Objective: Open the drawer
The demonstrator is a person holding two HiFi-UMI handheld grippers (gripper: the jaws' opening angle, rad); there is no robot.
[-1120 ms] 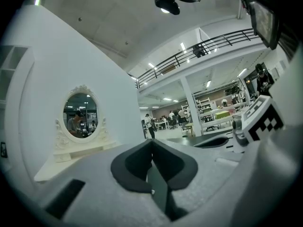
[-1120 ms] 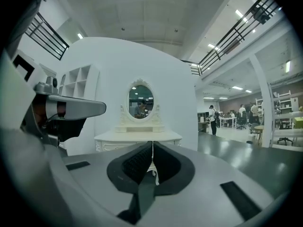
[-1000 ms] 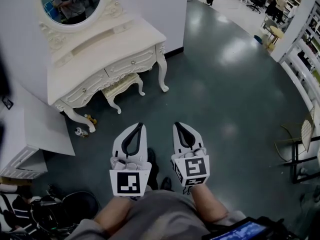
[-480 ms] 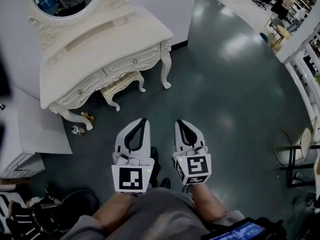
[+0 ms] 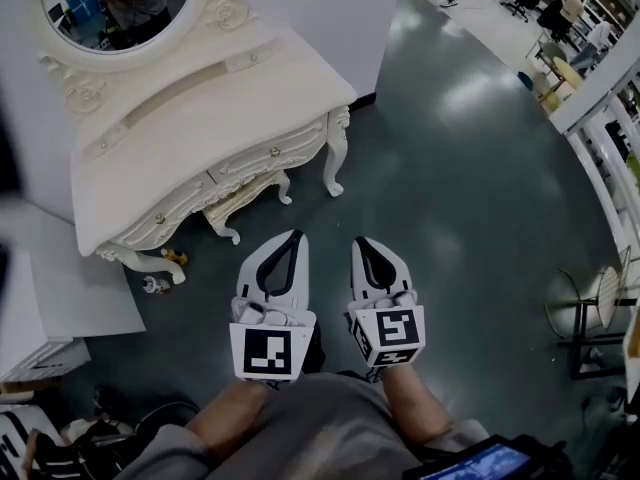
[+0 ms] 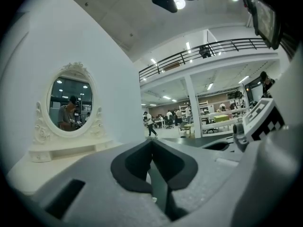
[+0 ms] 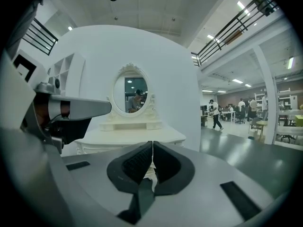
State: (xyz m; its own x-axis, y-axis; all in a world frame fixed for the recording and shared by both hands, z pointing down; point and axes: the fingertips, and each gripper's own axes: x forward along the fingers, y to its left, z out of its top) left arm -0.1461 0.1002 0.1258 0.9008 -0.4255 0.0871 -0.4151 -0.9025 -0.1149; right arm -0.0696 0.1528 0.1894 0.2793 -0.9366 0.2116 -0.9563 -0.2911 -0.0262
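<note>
A white dressing table (image 5: 200, 128) with an oval mirror (image 5: 115, 3) stands against the wall at the upper left of the head view. Two drawers run along its front: the right drawer (image 5: 270, 156) and the left drawer (image 5: 165, 216), each with a small knob. My left gripper (image 5: 296, 236) and right gripper (image 5: 361, 241) are side by side over the floor, short of the table and touching nothing. Both are shut and empty. In the left gripper view the left gripper (image 6: 152, 142) points past the mirror (image 6: 71, 103). The right gripper (image 7: 152, 144) faces the table (image 7: 135, 137).
A white stool (image 5: 245, 190) is tucked under the table. Small objects (image 5: 160, 285) lie on the floor by its left leg. A low white cabinet (image 5: 40, 298) stands at left and a metal chair (image 5: 590, 313) at right. People walk far off (image 7: 215, 113).
Both grippers have moved forward toward the dressing table, which now sits closer and larger in the head view. Their jaws stayed shut.
</note>
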